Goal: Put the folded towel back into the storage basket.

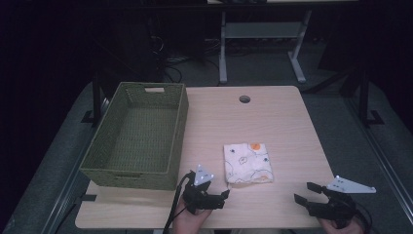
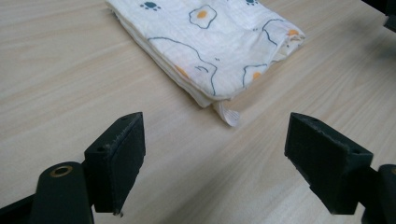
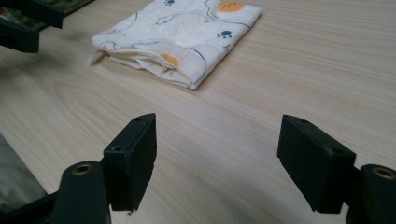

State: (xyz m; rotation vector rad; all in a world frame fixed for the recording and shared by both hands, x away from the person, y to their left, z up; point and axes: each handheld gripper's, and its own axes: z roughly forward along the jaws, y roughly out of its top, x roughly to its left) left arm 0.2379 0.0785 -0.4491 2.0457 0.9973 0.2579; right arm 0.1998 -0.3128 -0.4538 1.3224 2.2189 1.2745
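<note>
A folded cloth [image 1: 247, 163] lies flat on the light wooden table [image 1: 272, 122], and it serves as the landmark here. It is white muslin printed with fried eggs, paw prints and dark outline figures, folded into a near-square of several layers (the stacked edges show clearly in the left gripper view [image 2: 210, 46] and the right gripper view [image 3: 180, 37]). A small tag or loose corner pokes out from its near edge.

To the left of the cloth, well apart from it, a green woven basket [image 1: 104, 156] stands with its long side running away from the person; it has a cut-out handle in the far wall. Beyond the cloth, near the table's far edge, there is a round cable hole [image 1: 244, 99].

The left gripper [image 1: 225, 191] hovers just beside the cloth's near left corner, held in a hand [image 1: 190, 220] that comes in from the bottom of the high view. Its jaws stand wide apart with nothing between them, and they point at the cloth's near edge without touching it.

The right gripper [image 1: 306, 192] sits to the right of the cloth and nearer the person, clearly apart from it. Its jaws are also spread wide and hold nothing; bare table lies between them (the cloth is farther off, up and to the left in its own view).
</note>
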